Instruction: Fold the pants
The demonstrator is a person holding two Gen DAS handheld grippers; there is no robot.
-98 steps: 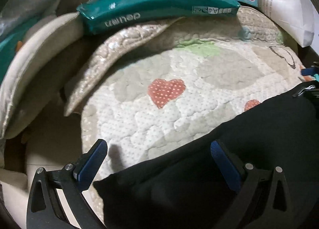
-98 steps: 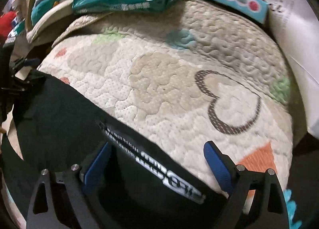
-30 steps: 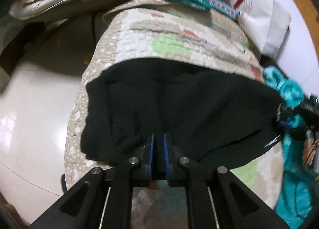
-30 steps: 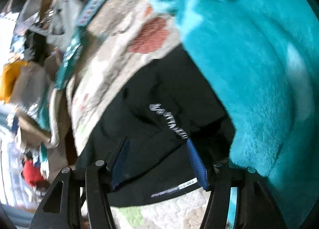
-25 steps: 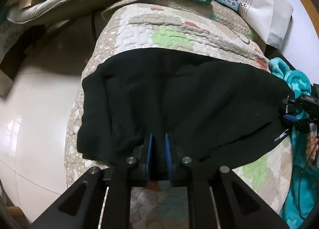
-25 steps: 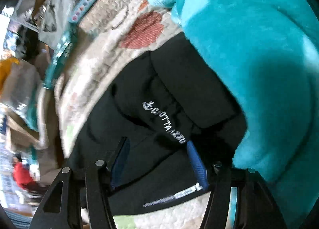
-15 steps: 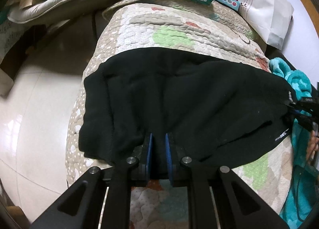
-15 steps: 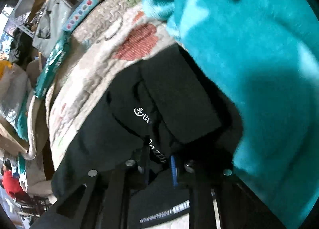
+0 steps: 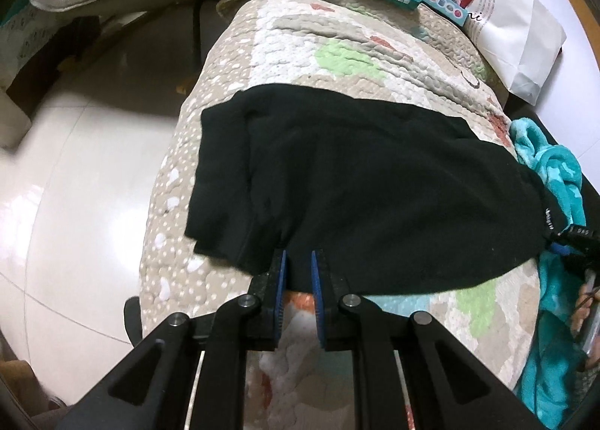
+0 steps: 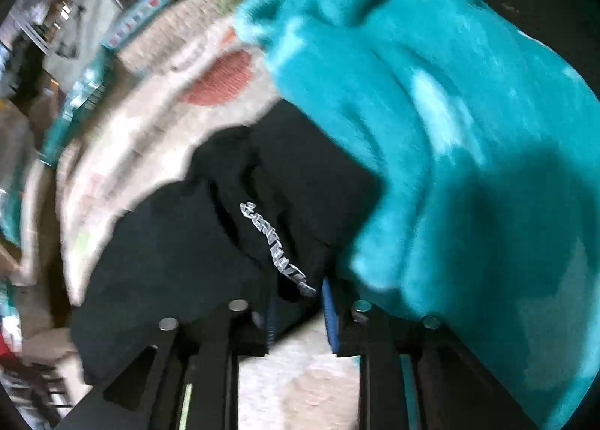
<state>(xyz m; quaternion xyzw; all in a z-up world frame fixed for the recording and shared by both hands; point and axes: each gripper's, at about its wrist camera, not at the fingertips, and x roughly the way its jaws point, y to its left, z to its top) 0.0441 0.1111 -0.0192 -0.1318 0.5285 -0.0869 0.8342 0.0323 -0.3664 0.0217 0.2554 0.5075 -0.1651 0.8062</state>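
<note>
Right now the black pants (image 9: 367, 182) lie crosswise on the quilt (image 9: 300, 40). Each end's near hem is pinched: left gripper (image 9: 299, 272), right gripper (image 10: 298, 312), both nearly closed on cloth.

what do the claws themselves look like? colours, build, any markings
Both match. Left claw: matte black linkage arms with triangular cut-outs and round silver pivot pins, ending in two flat fingers faced with blue ribbed pads. Right claw: same black frame, silver pins and blue pads, blurred in its own view. No cables, logos or sleeves visible on either.
</note>
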